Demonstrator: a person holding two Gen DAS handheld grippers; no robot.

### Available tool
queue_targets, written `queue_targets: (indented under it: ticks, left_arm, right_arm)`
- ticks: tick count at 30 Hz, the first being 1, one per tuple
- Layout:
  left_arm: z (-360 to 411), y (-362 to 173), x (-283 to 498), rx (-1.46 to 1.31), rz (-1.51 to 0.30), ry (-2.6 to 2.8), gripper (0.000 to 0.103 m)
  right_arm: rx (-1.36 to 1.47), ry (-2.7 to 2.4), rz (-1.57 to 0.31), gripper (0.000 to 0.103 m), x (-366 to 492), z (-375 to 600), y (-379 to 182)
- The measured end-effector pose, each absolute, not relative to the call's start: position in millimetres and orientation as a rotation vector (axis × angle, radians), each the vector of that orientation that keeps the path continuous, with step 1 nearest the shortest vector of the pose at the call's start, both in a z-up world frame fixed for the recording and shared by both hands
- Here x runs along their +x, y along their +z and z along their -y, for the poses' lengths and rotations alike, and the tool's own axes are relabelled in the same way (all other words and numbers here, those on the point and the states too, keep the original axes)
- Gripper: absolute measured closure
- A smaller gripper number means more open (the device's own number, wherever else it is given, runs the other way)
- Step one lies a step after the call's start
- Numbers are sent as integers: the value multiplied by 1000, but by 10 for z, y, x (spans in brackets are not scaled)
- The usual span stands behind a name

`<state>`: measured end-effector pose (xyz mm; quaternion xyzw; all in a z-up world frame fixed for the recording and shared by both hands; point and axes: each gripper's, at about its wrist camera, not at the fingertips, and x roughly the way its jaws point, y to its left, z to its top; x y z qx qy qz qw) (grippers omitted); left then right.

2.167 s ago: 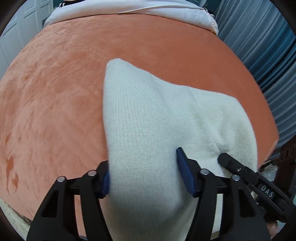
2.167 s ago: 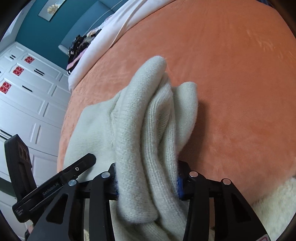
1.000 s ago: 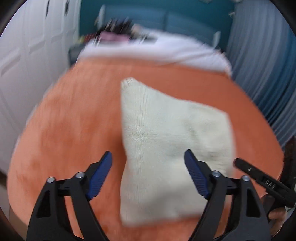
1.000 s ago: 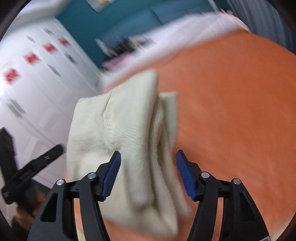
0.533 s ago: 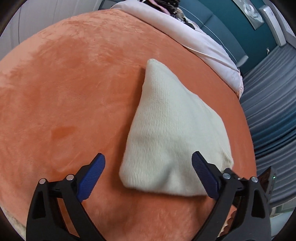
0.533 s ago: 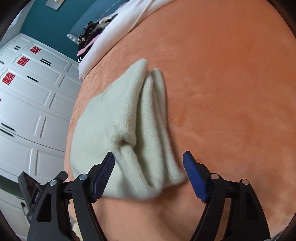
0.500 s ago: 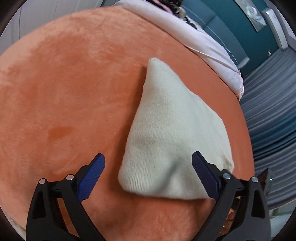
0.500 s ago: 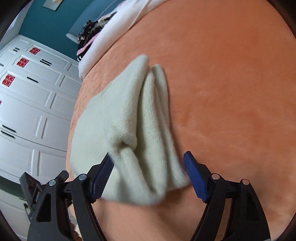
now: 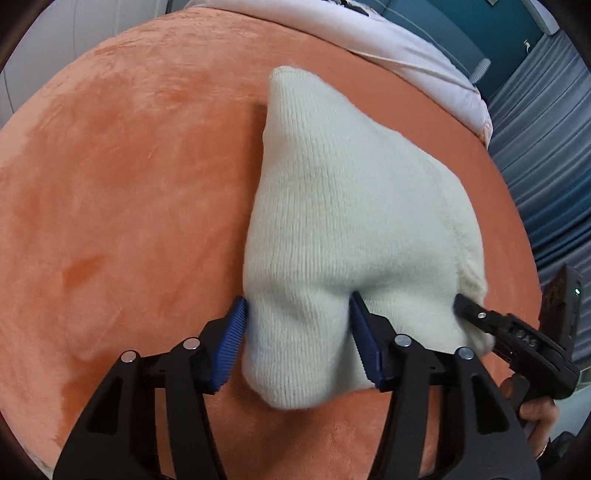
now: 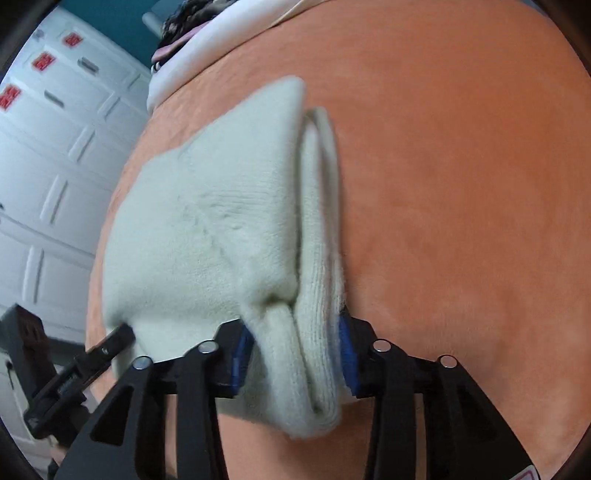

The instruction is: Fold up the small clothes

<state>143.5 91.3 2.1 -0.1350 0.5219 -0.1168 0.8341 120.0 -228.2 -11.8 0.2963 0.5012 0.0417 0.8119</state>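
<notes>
A cream knitted garment [image 9: 351, 206], folded into a thick bundle, lies on the orange plush surface [image 9: 129, 184]. My left gripper [image 9: 299, 343] has its jaws closing, and its blue pads press into the near left corner of the bundle. In the right wrist view the same garment [image 10: 221, 229] shows its stacked folded layers at the right edge. My right gripper [image 10: 295, 354] also has its jaws closing, with its pads squeezing those layers at the near right corner. The right gripper's tip [image 9: 509, 328] shows at the garment's right edge in the left wrist view.
A white quilt [image 9: 369, 29] and dark clothes [image 10: 184, 18] lie along the far edge of the orange surface. White panelled cupboard doors [image 10: 48, 147] stand to the left. Blue-grey curtains [image 9: 546, 147] hang to the right. A hand [image 9: 535, 413] holds the right tool.
Half a second ago both grippers stood wide open around the garment's near corners. Both have come down and narrowed, and their pads now pinch the cloth.
</notes>
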Motion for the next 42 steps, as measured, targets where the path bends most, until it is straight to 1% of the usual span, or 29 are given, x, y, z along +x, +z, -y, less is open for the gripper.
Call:
queue_targets:
  ticks: [1, 3, 5, 7, 9, 10, 11, 12, 13, 14, 16, 18, 19, 21, 22, 23, 25, 27, 28, 29, 30, 31, 33, 35, 36, 37, 39, 42]
  left_arm:
    - [-918, 83, 1393, -272, -1089, -233, 45]
    - [-906, 158, 1341, -247, -1078, -228, 43]
    - [-879, 162, 1341, -217, -1076, -225, 40]
    - [-890, 143, 1370, -222, -1086, -215, 36]
    - [-867, 122, 1388, -240, -1098, -214, 35]
    - [-860, 115, 1403, -238, -1101, -209, 34]
    - [-851, 103, 1424, -231, -1101, -205, 32]
    - [-851, 96, 1428, -226, -1100, -203, 32]
    - [-844, 100, 1433, -222, -1100, -200, 32]
    - [-841, 98, 1441, -222, -1097, -199, 32]
    - [-820, 147, 1460, -215, -1085, -207, 33]
    - [-750, 202, 1462, -187, -1062, -230, 32]
    - [-694, 189, 1463, -162, -1065, -241, 32]
    - [-594, 96, 1467, -125, -1079, -235, 31]
    - [-561, 40, 1471, -124, -1092, -238, 28]
    - [-554, 9, 1469, -133, -1099, -238, 26]
    - [-589, 70, 1413, -146, -1077, -215, 26]
    - [-631, 155, 1337, -138, -1059, -201, 28]
    - [-658, 203, 1290, -130, -1041, -192, 28]
    - [-690, 244, 1243, -121, -1024, -182, 28]
    - [-726, 270, 1202, -110, -1015, -169, 28]
    - [-752, 274, 1173, -100, -1015, -155, 27]
    - [-770, 226, 1153, -88, -1032, -143, 23]
    - [-750, 148, 1177, -61, -1054, -118, 20]
    - [-739, 124, 1180, -54, -1064, -111, 18]
    - [-732, 108, 1172, -52, -1071, -109, 18]
    - [-712, 159, 1153, -36, -1066, -85, 19]
    - [-651, 313, 1033, 6, -1032, -86, 21]
  right_arm:
    - [654, 76, -1066, 54, 1145, 2306, -55]
    - [678, 68, -1040, 50, 1125, 2343, 35]
    - [668, 49, -1022, 31, 1248, 2367, 75]
    - [687, 38, -1044, 26, 1460, 2389, -5]
    - [752, 73, -1107, 26, 1663, 2342, -194]
    - [782, 96, -1122, 27, 1740, 2307, -260]
    - [807, 122, -1120, 39, 1802, 2261, -305]
    - [787, 117, -1107, 44, 1837, 2227, -286]
    - [752, 113, -1088, 57, 1853, 2182, -194]
    - [733, 122, -1041, 65, 1787, 2166, -59]
    - [751, 169, -939, 69, 1640, 2180, 194]
    - [711, 162, -876, 69, 1447, 2160, 342]
    - [657, 130, -877, 68, 1424, 2127, 332]
    - [591, 69, -1000, 65, 1513, 2094, 29]
    - [607, 44, -1069, 61, 1550, 2147, -162]
    - [666, 57, -1046, 60, 1511, 2222, -160]
    - [733, 55, -1019, 58, 1416, 2330, 15]
    - [676, 5, -964, 56, 1251, 2349, 275]
    - [625, 8, -934, 59, 1155, 2323, 422]
    - [580, 15, -914, 70, 1080, 2282, 534]
    - [537, 22, -903, 77, 1008, 2227, 614]
    - [483, 34, -910, 88, 950, 2135, 660]
    - [371, 45, -960, 91, 927, 2022, 573]
    - [239, -5, -1071, 92, 975, 1930, 222]
    - [217, -15, -1090, 92, 1029, 1908, 92]
    - [205, -22, -1075, 92, 1023, 1907, 78]
    - [213, -41, -1074, 92, 1017, 1885, 263]
    - [235, -46, -1020, 91, 800, 1879, 520]
